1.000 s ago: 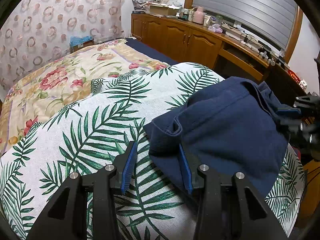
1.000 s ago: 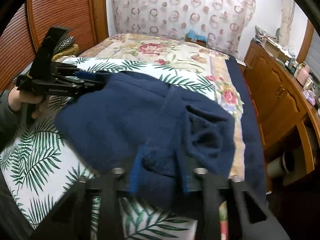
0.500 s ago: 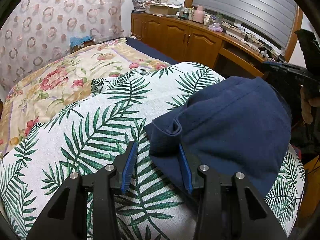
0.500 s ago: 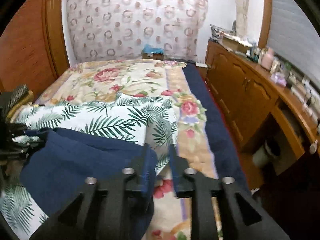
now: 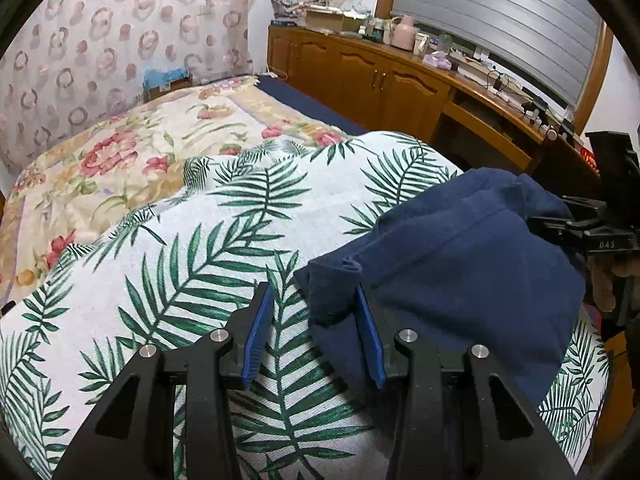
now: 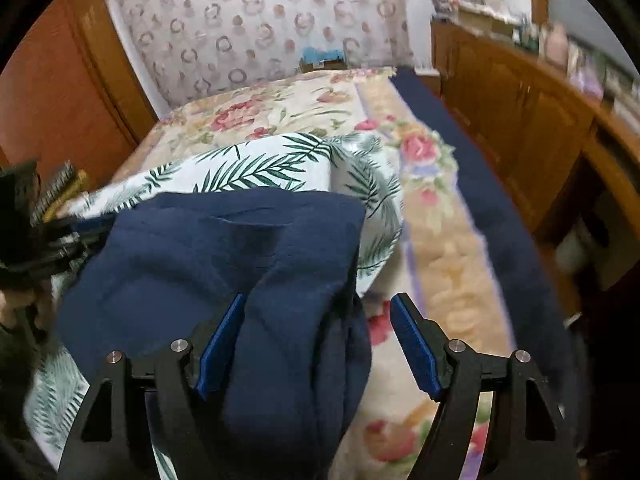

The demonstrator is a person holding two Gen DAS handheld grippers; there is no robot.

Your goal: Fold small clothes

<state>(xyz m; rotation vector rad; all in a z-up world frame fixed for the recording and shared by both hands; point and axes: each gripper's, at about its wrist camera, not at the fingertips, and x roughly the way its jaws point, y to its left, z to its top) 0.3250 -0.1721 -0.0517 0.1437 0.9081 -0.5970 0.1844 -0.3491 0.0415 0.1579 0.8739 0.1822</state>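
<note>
A navy blue garment (image 5: 460,264) lies folded on a white cloth with green leaf print (image 5: 180,280) spread over the bed. My left gripper (image 5: 312,300) stands part open at the garment's near left corner. The corner lies between the blue pads, and the left pad (image 5: 258,328) is clear of it. In the right wrist view my right gripper (image 6: 318,300) has its jaws opening. A thick fold of the garment (image 6: 208,256) lies between them, and the right pad (image 6: 416,348) stands apart from it. Each gripper also shows at the edge of the other's view, the right gripper (image 5: 592,232) and the left gripper (image 6: 40,240).
Under the leaf cloth (image 6: 260,168) a floral bedspread (image 5: 120,152) covers the bed. A wooden cabinet run (image 5: 380,76) with clutter on top lines the right side. A curtain (image 5: 100,40) hangs behind the bed. A wooden door (image 6: 60,92) stands at the left.
My right gripper, shut on a bunch of the garment a second ago, swung across and rolled, and its jaws have spread off the cloth. The left gripper has stayed put.
</note>
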